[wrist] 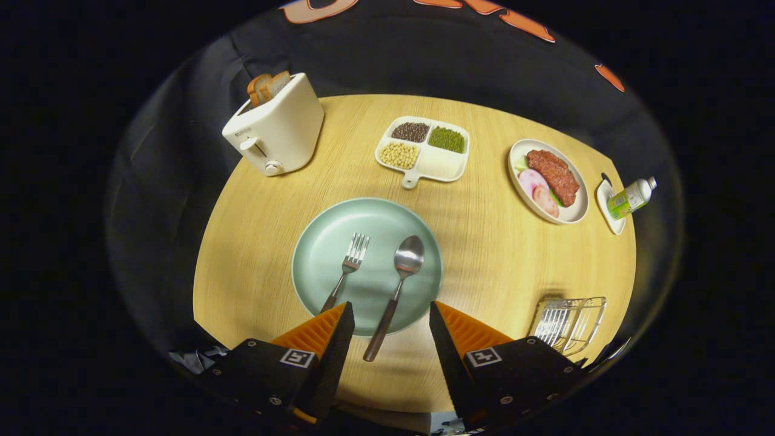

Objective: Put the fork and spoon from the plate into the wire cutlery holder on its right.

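Note:
A pale green plate (321, 266) lies on the round wooden table just ahead of my fingers. On it a fork (347, 269) lies on the left and a spoon (396, 284) on the right, both with dark handles pointing toward me. The spoon's handle sticks out over the plate's near rim, into the gap between my fingers. My gripper (390, 312) is open and hovers above the plate's near edge, holding nothing. The wire cutlery holder (569, 324) stands to the right of the plate, beside my right finger.
Beyond the plate stand a white toaster (275, 127) with bread, a divided tray (424, 148) of beans, an oval dish (548, 181) of meat and vegetables, and a small bottle (631, 197) on a saucer. The table's edge curves close on the left and right.

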